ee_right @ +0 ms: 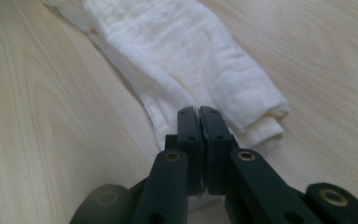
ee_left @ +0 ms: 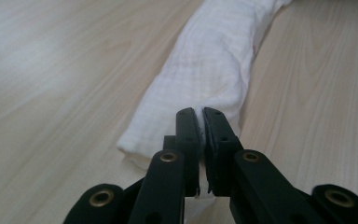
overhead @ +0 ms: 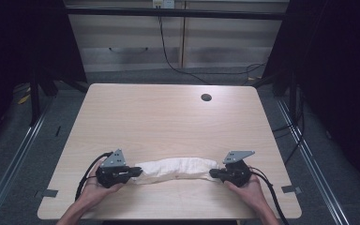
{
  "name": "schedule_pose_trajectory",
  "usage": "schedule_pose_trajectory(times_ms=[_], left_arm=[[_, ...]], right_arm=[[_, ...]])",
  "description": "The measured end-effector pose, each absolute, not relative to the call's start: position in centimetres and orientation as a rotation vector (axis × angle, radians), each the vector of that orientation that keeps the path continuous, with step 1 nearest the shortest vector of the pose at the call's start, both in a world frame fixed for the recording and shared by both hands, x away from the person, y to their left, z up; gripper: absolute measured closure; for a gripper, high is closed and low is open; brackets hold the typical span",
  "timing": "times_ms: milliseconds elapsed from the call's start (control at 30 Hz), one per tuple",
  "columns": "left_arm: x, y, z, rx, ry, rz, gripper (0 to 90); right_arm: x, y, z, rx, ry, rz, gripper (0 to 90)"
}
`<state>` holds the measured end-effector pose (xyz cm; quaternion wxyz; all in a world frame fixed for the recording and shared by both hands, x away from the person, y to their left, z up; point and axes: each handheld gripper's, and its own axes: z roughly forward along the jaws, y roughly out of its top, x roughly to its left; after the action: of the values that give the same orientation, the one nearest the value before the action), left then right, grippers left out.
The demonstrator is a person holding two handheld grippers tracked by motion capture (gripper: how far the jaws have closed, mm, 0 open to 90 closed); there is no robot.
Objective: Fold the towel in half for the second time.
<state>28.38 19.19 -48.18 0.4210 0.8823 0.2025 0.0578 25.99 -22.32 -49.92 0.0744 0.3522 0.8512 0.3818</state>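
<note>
A white cloth (overhead: 176, 168), bunched into a long roll, lies across the near part of the wooden table (overhead: 168, 112). My left gripper (overhead: 136, 172) is shut on the cloth's left end, and the cloth (ee_left: 214, 65) stretches away from its jaws (ee_left: 200, 114). My right gripper (overhead: 213, 173) is shut on the right end; the thin edge of the cloth (ee_right: 186, 51) is pinched between its jaws (ee_right: 199, 112), with a folded lump beside them. A hand holds each gripper from the near edge.
A round cable hole (overhead: 206, 97) sits at the table's far right. Black cables (overhead: 86, 176) trail from both grippers toward the front edge. Metal rails (overhead: 18, 150) run along the floor on both sides.
</note>
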Motion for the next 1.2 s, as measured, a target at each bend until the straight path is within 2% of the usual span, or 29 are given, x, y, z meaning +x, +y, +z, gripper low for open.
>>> schedule_pose_trajectory(times_ms=[400, 467, 567, 800, 867, 967, 1200], left_arm=[[28.2, 19.1, -49.5, 2.262, 0.522, 0.152, 82.1], [28.2, 19.1, -49.4, 2.256, 0.529, 0.141, 80.1], [28.3, 19.4, -48.8, 2.239, 0.524, 0.126, 76.8], [28.9, 20.0, -47.0, 2.114, 0.527, 0.054, 65.8], [29.2, 20.3, -46.9, 2.099, 0.545, 0.053, 64.6], [29.6, 20.4, -46.7, 2.086, 0.566, 0.063, 65.9], [30.1, 20.2, -45.9, 2.037, 0.573, 0.080, 65.3]], right_arm=[[25.3, -22.9, -49.4, 1.017, 2.542, 1.032, 87.4], [25.1, -22.9, -49.3, 1.010, 2.539, 1.027, 85.4], [25.1, -23.2, -49.1, 1.022, 2.556, 1.077, 74.9], [25.2, -23.9, -47.6, 1.037, 2.495, 1.258, 72.3], [25.5, -24.1, -47.6, 1.072, 2.468, 1.305, 75.3], [26.0, -23.9, -48.2, 1.088, 2.479, 1.230, 86.6], [25.6, -22.9, -49.5, 1.025, 2.561, 1.068, 89.3]])
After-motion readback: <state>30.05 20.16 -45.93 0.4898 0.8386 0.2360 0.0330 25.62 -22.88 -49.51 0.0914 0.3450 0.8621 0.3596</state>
